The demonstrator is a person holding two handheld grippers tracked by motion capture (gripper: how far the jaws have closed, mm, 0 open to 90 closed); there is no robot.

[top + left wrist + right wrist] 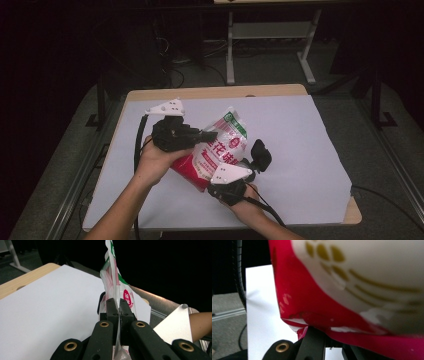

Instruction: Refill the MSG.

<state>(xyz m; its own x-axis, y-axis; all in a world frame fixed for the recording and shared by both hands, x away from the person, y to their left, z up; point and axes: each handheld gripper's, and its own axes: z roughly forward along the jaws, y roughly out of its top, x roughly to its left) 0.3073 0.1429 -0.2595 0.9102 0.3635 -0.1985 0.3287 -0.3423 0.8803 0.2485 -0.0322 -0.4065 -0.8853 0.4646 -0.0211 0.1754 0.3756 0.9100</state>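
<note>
Both tongs clamped on bag: left gripper pinching its side edge, right gripper its lower red seam, long axis slanting away upward.

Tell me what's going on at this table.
A person is holding a red and white plastic bag above the white-covered table with a claw in each hand. The left claw is shut on a thin edge of the bag, the film pinched flat between its jaws. The right claw is shut on the bag's red lower edge. The bag hangs tilted between the two, its green-trimmed top pointing away from the person.
</note>
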